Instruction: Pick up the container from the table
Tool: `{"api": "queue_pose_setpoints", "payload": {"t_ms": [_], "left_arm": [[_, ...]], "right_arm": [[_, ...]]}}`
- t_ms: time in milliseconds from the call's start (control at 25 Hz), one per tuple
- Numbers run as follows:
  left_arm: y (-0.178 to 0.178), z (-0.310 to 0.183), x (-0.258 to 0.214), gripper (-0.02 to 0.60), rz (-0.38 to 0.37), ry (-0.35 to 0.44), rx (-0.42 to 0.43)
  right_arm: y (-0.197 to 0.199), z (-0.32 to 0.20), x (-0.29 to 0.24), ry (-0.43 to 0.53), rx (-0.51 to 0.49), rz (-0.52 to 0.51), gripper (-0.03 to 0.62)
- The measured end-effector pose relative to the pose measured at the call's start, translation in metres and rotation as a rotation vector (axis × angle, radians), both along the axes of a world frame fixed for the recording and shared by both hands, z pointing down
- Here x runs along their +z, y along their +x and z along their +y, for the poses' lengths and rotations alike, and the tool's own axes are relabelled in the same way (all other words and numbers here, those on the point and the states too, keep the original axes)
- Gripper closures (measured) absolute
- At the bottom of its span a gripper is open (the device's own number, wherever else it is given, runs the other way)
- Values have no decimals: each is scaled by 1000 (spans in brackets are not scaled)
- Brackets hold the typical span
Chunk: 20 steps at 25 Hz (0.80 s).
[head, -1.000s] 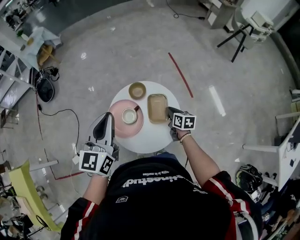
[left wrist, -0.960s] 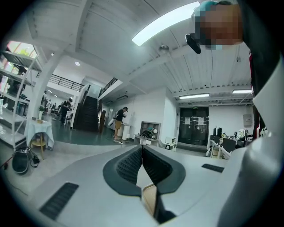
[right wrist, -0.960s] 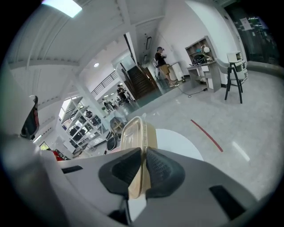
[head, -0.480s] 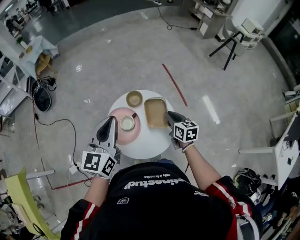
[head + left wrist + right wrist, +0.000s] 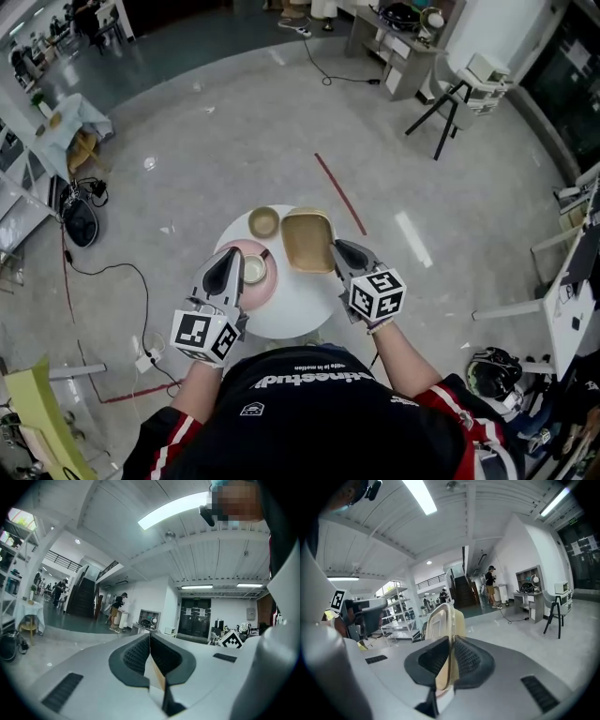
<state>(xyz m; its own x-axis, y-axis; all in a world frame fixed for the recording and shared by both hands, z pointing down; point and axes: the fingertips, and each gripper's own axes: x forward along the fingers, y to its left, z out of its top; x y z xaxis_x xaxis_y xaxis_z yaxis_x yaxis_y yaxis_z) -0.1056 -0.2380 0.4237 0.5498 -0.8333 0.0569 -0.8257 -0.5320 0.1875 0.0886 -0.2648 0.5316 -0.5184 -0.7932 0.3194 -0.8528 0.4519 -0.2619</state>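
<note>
The container (image 5: 307,240) is a tan rectangular tub with a clear lid. My right gripper (image 5: 336,246) is shut on its right rim and holds it in the air above the round white table (image 5: 302,302). In the right gripper view the container (image 5: 443,620) stands on edge between the pads, tilted, with my right gripper (image 5: 451,641) clamped on its rim. My left gripper (image 5: 228,255) hovers over the table's left side near the pink plate (image 5: 268,289). Its jaws are shut with nothing held, as the left gripper (image 5: 150,637) shows in its own view.
On the table are a white cup (image 5: 253,269) on the pink plate and a small tan bowl (image 5: 263,222) behind it. A red tape line (image 5: 339,193) crosses the floor beyond. A black tripod stand (image 5: 448,105) is at the back right, and a dark bag (image 5: 80,220) with cables lies at the left.
My right gripper has risen with the container, lifting it off the table and rolling it toward its edge. My left gripper has risen slightly and stayed shut.
</note>
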Motion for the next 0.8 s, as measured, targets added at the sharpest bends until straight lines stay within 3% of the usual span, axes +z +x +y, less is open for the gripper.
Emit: {"api": "queue_pose_setpoints", "payload": {"t_ms": [360, 800], "left_arm": [[7, 4, -10, 557, 5, 18, 54], [9, 8, -28, 557, 20, 61, 78]], "right_arm": [[-16, 29, -85, 183, 13, -27, 542], [-23, 56, -153, 352, 30, -106, 542]]}}
